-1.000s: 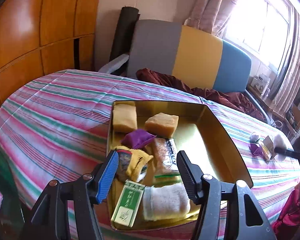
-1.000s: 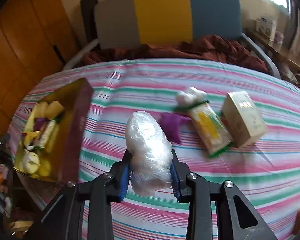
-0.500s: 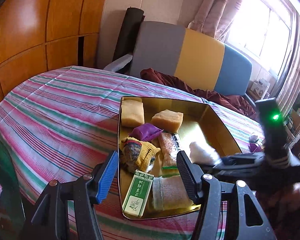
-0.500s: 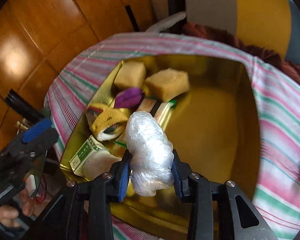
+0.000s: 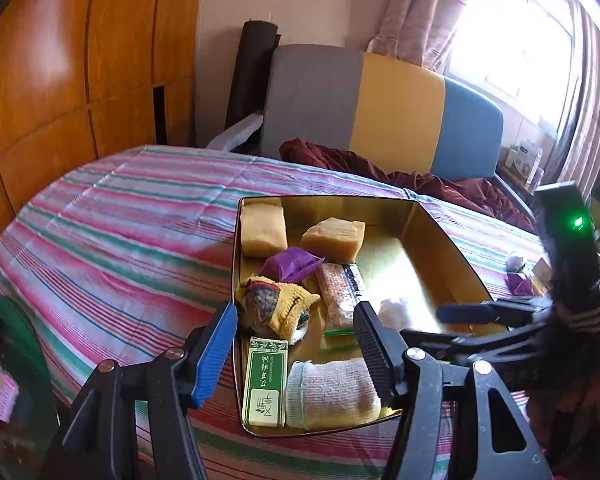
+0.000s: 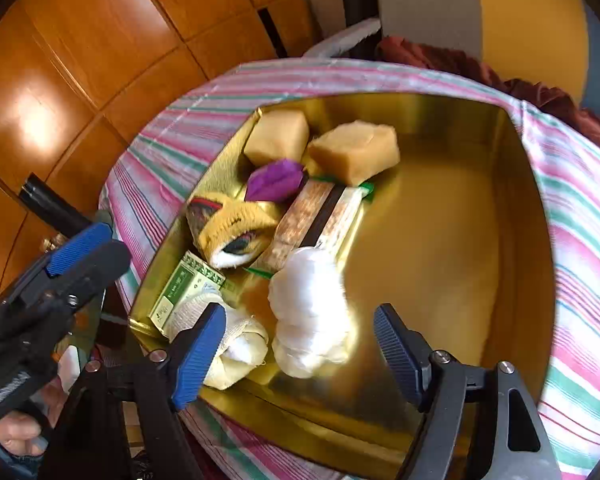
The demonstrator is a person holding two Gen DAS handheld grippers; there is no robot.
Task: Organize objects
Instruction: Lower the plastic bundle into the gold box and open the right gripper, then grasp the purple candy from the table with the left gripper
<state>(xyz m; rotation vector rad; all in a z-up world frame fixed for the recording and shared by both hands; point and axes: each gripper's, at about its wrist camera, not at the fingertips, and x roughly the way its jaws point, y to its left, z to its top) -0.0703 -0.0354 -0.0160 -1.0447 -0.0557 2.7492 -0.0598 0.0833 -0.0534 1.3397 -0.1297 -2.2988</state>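
My right gripper [image 6: 300,344] gapes wide, empty; plastic-wrapped bundle [image 6: 310,312] lies lower centre in gold tray [image 6: 460,240]. Left gripper [image 5: 294,344] also wide open, empty.

Black claws [image 6: 300,344] with ribbed blue pads [image 6: 198,350], silver screws, green indicator light.

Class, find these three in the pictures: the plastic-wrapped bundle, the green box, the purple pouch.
plastic-wrapped bundle [image 6: 310,312], right wrist view, middle of its wrap.
green box [image 5: 265,388], left wrist view, centre of its top face.
purple pouch [image 6: 274,180], right wrist view, middle of its body.
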